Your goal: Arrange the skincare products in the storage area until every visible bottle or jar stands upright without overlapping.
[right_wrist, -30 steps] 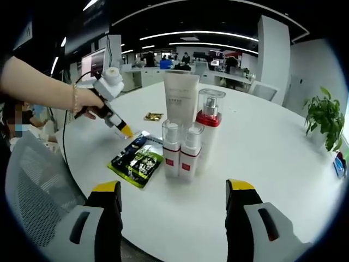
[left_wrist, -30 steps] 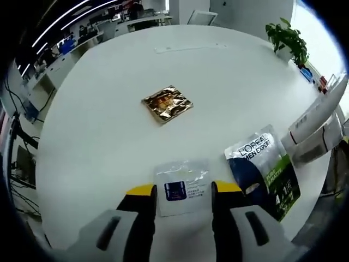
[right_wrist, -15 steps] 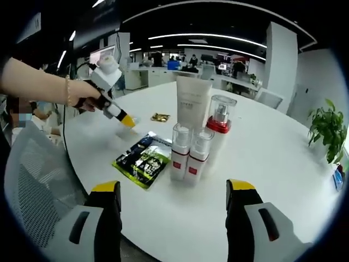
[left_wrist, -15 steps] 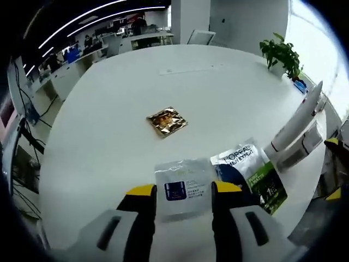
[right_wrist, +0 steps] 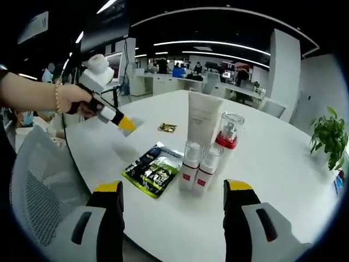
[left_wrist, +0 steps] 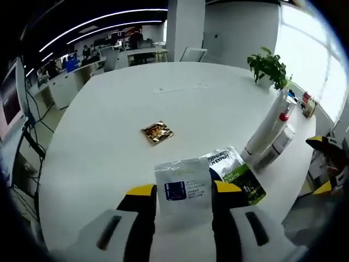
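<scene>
Left gripper (left_wrist: 180,189): I am lifting the clear sachet (left_wrist: 182,185) off the white table (left_wrist: 98,136); it sits between the jaws, which are pinching its lower edge. The table is reading farther below than a second ago.
Right gripper (right_wrist: 173,188): I am holding it spread and empty, and backing it away from the products; they are reading smaller than a second ago.
Bottles: the white tube (right_wrist: 203,119), the red-collared pump bottle (right_wrist: 226,136) and the two small spray bottles (right_wrist: 198,167) are standing upright, packed close, apparently touching.
Flat packs: the green-and-black pouch (right_wrist: 153,170) is lying just beside the bottles; the gold packet (left_wrist: 157,132) is lying well apart.
Change: the sachet is no longer overlapping the pouch.
Hedge: from the right gripper view the sachet is too faint to confirm.
Task standing: I judge the bottles already compliant; the sachet is awaiting placement on a bare part of the table.
</scene>
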Demonstrator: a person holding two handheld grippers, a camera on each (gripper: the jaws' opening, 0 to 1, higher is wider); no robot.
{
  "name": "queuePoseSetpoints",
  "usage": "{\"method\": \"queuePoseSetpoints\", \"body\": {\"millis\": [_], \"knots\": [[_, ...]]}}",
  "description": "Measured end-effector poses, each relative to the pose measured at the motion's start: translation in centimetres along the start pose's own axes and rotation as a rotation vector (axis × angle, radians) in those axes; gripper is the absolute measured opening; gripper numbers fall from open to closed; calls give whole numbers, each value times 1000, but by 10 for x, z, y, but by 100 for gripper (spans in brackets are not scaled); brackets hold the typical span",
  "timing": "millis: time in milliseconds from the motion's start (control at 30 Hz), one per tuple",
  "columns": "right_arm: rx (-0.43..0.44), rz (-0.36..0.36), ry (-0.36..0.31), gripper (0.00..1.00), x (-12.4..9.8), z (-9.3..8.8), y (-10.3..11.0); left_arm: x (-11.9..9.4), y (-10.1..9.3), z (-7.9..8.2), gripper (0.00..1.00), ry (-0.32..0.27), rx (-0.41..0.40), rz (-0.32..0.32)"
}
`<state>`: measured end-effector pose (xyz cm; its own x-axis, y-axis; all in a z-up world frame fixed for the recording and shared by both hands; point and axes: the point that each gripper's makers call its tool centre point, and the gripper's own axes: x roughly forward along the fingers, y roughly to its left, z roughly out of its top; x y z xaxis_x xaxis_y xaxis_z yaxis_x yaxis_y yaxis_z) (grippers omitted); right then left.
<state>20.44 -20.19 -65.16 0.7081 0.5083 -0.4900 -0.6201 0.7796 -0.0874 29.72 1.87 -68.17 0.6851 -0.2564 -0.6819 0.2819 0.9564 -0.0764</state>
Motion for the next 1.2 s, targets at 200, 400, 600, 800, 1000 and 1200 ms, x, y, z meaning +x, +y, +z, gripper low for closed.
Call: {"method": "queuePoseSetpoints", "body": {"millis": [200,400,600,800,1000,1200], "knots": [[58,84,-58,66,4,23,32,-25,-18,4,45,-65,24,-33],[191,135,-130,63,7,48,45,-51,-34,5,45,-112,58,-61],[291,171,-163,56,10,56,50,-70,-51,-1,45,-138,87,-89],[360,251,-180,40,13,66,63,-83,-62,0,45,-155,158,-96],[409,332,-204,27,18,77,76,-96,-79,5,45,-195,274,-105],[460,361,-219,25,21,84,78,-103,-89,1,45,-197,307,-116]]}}
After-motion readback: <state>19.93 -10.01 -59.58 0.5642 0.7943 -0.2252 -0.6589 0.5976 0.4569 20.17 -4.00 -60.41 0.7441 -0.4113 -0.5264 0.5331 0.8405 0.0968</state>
